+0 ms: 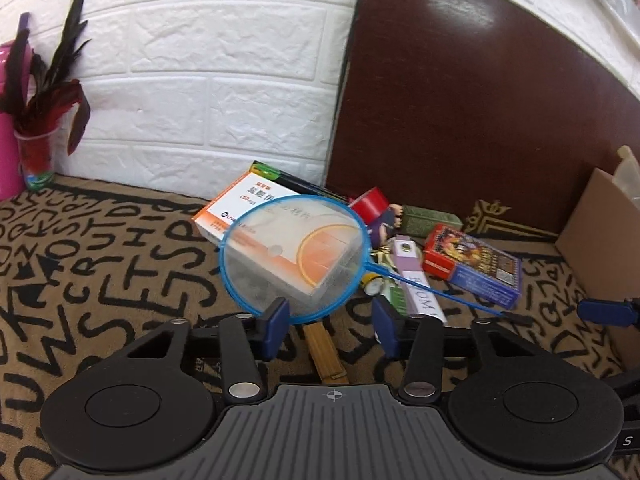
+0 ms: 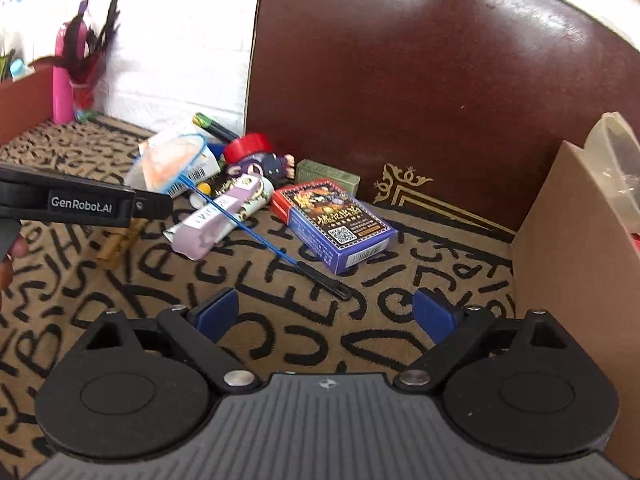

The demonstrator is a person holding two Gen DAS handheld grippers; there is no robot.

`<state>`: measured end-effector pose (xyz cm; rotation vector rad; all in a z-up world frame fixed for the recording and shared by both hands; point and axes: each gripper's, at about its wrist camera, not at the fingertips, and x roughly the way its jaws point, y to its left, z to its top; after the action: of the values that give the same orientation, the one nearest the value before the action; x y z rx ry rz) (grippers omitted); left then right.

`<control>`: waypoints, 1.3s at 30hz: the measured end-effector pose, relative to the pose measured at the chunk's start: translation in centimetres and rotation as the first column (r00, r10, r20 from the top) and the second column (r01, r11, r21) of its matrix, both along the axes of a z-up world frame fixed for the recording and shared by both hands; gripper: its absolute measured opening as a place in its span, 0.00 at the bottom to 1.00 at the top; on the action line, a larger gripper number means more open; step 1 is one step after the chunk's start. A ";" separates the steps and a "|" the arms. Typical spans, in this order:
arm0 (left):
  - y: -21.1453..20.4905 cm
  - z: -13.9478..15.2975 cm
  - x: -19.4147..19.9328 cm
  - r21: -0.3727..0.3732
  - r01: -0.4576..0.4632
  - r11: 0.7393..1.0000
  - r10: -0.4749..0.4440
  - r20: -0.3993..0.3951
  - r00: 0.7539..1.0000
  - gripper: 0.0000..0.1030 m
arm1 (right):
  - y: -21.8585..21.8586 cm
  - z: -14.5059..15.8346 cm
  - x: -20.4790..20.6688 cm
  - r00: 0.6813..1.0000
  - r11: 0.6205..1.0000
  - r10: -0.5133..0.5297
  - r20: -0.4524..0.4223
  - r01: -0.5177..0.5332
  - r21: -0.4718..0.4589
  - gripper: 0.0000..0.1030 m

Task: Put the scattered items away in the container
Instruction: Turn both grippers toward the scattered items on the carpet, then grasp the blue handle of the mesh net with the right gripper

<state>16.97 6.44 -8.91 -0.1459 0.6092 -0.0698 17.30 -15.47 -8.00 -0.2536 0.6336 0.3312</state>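
1. The left gripper (image 1: 330,330) hangs low over the counter (image 1: 120,264), which has a tan cloth with black letters on it. Its jaws are partly open and hold nothing. The blue ring of a small fish net (image 1: 294,258) sits just in front of the left blue pad.
2. The net rests on top of a white and orange medicine box (image 1: 256,216). Its thin blue handle runs to the right, over a long purple box (image 1: 416,280), and ends in a black tip near the right gripper.
3. The right gripper (image 2: 326,314) is also low over the counter. Its jaws are wide open and hold nothing. The black tip of the net handle (image 2: 326,280) lies just in front of it, between the two pads.
4. A pile of small things lies by the brown board (image 1: 460,100): a red tape roll (image 1: 370,202), a little purple toy figure (image 1: 386,222), a green box (image 1: 430,220) and a blue and red card box (image 1: 476,266).
5. A wooden clip (image 1: 324,352) lies on the cloth between the left pads.
6. The cardboard box (image 2: 572,264) stands at the right edge, near the right gripper. A clear plastic tub (image 2: 616,152) shows above its wall.
7. A cup of dark feathers (image 1: 40,120) stands by the white wall at the far left.
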 end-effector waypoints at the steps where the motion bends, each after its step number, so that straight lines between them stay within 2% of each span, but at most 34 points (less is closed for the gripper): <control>1: 0.2 -0.1 0.1 -0.001 -0.015 1.000 0.015 0.003 1.000 0.49 | 0.0 -0.1 0.3 1.000 1.000 0.002 -0.006 -0.002 0.001 0.87; 3: 0.5 -0.4 0.5 0.004 -0.045 0.999 0.045 0.012 0.999 0.35 | 0.1 -0.4 0.7 1.000 1.000 0.001 -0.010 -0.001 0.000 0.85; 4: 0.8 -0.4 0.7 0.000 -0.053 0.999 0.053 0.012 0.999 0.35 | 0.2 -0.5 0.9 1.000 1.000 0.001 -0.009 -0.001 -0.003 0.83; 6: 1.1 -0.5 0.9 -0.017 -0.059 0.998 0.060 0.013 0.998 0.25 | 0.5 -0.6 1.2 1.000 1.000 0.003 -0.004 -0.003 -0.015 0.77; 8: 1.2 -0.3 1.0 -0.018 -0.051 0.999 0.051 0.012 0.999 0.16 | 0.8 -0.7 1.4 1.000 1.000 0.011 -0.007 -0.011 -0.010 0.68; 9: 1.2 -0.2 1.0 -0.019 -0.045 0.999 0.046 0.010 0.999 0.08 | 0.9 -0.6 1.6 1.000 1.000 0.018 -0.019 -0.018 0.005 0.66; 10: 1.2 -0.1 1.1 -0.024 -0.044 0.999 0.044 0.005 0.999 0.00 | 0.9 -0.6 1.8 0.999 0.999 0.027 -0.033 -0.026 0.023 0.59; 12: 1.4 0.0 1.1 -0.061 -0.039 0.997 0.038 -0.013 0.999 0.00 | 0.9 -0.5 2.2 0.997 0.998 0.043 -0.060 -0.040 0.056 0.45; 14: 1.4 0.0 0.9 -0.067 -0.041 0.997 0.039 -0.021 0.999 0.00 | 1.0 -0.3 2.2 0.995 0.996 0.055 -0.079 -0.049 0.073 0.27; 16: 1.4 0.2 0.5 -0.075 -0.029 0.997 0.027 -0.024 0.999 0.00 | 1.1 -0.1 2.0 0.994 0.995 0.065 -0.087 -0.058 0.080 0.16; 17: 1.4 0.3 0.3 -0.083 -0.024 0.996 0.022 -0.024 0.999 0.00 | 1.0 0.0 1.8 0.993 0.994 0.073 -0.090 -0.065 0.084 0.12; 19: 1.2 0.7 -0.2 -0.085 -0.020 0.996 0.019 -0.014 1.000 0.00 | 0.7 0.2 1.5 0.993 0.993 0.079 -0.093 -0.071 0.091 0.12; 22: 0.7 1.2 -0.4 -0.035 -0.012 0.999 0.012 0.016 1.000 0.00 | 0.5 0.5 1.4 0.993 0.993 0.084 -0.078 -0.076 0.092 0.13; 23: 0.6 1.2 -0.4 -0.035 -0.004 0.999 0.004 0.014 1.000 0.21 | 0.4 0.5 1.4 0.993 0.992 0.086 -0.080 -0.078 0.097 0.21; 26: 0.1 0.7 -0.1 -0.019 0.008 1.000 -0.007 0.017 1.000 0.36 | 0.5 0.5 1.5 0.996 0.994 0.075 -0.055 -0.070 0.088 0.43; 27: 0.0 0.5 0.0 -0.008 0.014 1.000 -0.013 0.017 1.000 0.45 | 0.6 0.4 1.6 0.996 0.994 0.073 -0.044 -0.069 0.082 0.44; 31: 0.1 -0.3 0.5 -0.009 0.007 1.000 -0.006 0.008 1.000 0.55 | 1.2 0.2 2.0 0.997 0.995 0.081 -0.016 -0.079 0.068 0.45; 33: 0.6 -0.5 0.6 -0.022 -0.014 1.000 0.014 0.016 1.000 0.64 | 1.5 0.0 2.3 0.996 0.994 0.092 -0.005 -0.091 0.065 0.45; 39: 1.8 -1.0 1.6 -0.058 -0.060 0.997 0.061 0.021 0.998 0.70 | 3.5 -0.8 3.3 0.991 0.990 0.137 0.012 -0.137 0.023 0.44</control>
<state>18.55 8.26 -9.87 -0.2186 0.5795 -0.0302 20.56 -11.96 -8.84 -0.2761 0.6030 0.4688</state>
